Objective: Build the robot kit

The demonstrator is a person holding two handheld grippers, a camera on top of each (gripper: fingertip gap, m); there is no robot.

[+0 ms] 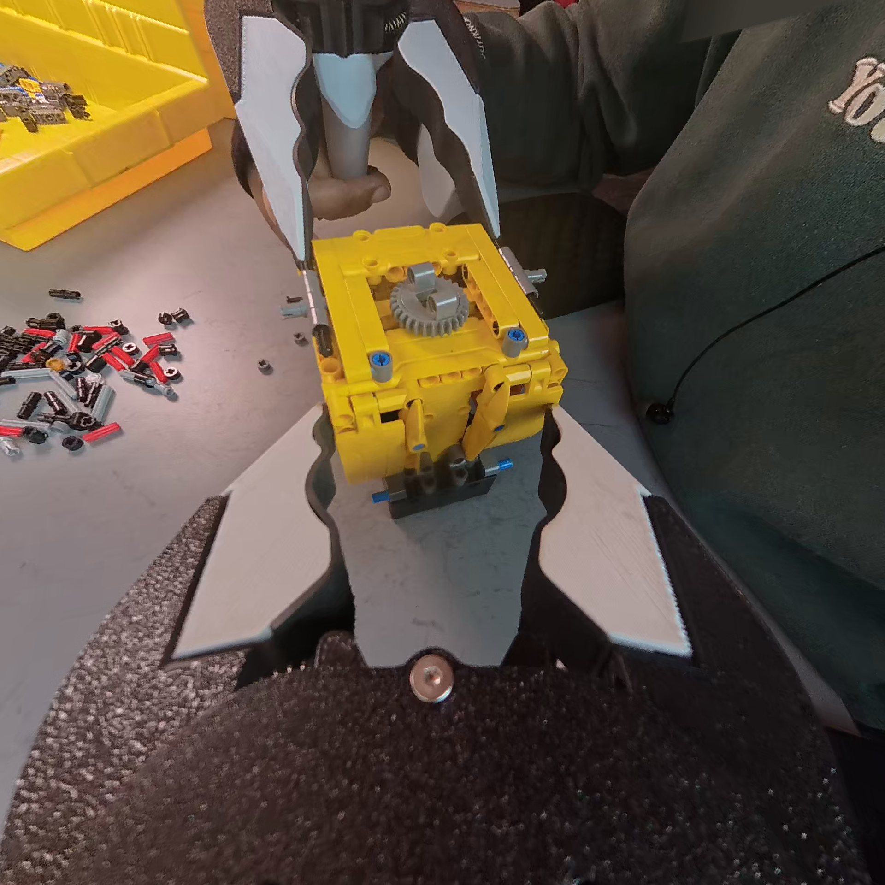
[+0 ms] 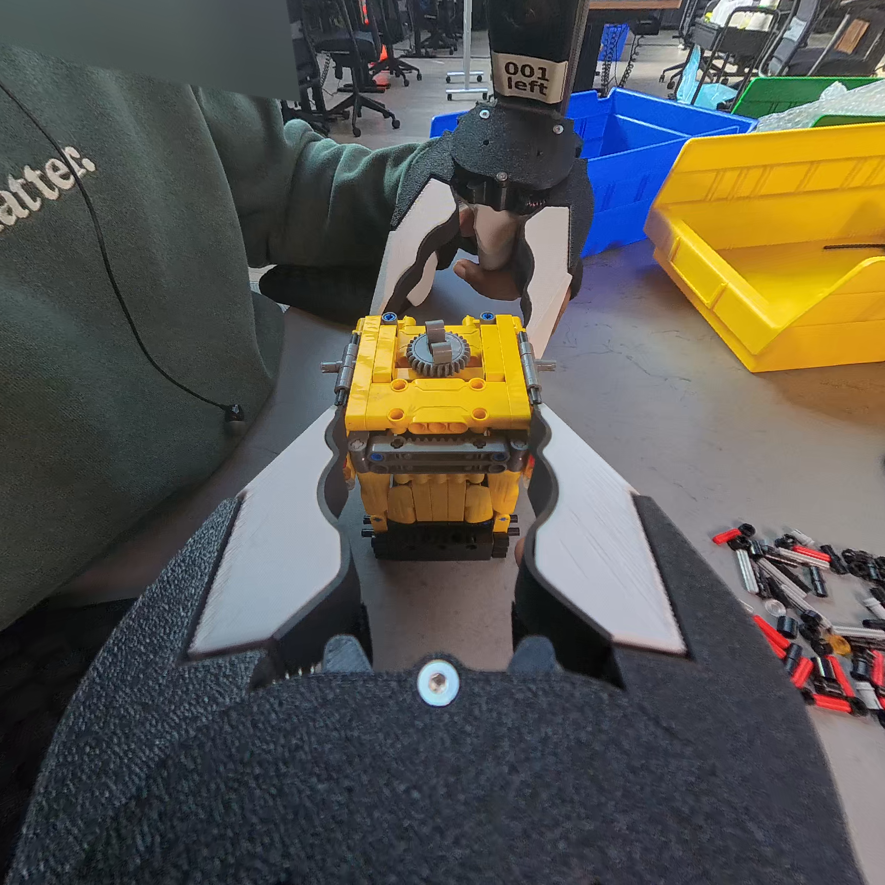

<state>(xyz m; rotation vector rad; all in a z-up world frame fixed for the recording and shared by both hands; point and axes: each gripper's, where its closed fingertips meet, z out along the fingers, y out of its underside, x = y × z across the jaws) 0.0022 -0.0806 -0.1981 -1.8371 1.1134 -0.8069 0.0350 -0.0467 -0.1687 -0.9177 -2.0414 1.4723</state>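
your left tongs point(image 1: 436, 412) sit spread around the near end of a yellow brick block point(image 1: 431, 354), one tip at each side and touching or nearly touching it; whether they press on it you cannot tell from either view. your right tongs point(image 2: 436, 426) flank the opposite end of the same block point(image 2: 438, 407), tips tight against its sides and seeming to grip it, with a fingertip point(image 2: 519, 555) showing beside the block's black base. the block stands upright on the grey table point(image 2: 670, 431), between the two tongs, with a grey gear point(image 1: 427, 306) lying flat in the recess on its top and blue pins at its corners. a loose heap of small red, black and grey pins point(image 1: 76, 373) lies on the table to your left, well apart from the block. a yellow bin point(image 1: 96, 119) stands beyond the heap; a blue bin point(image 2: 637, 143) stands farther back. a dark green sleeve point(image 1: 598, 96) reaches behind the block.
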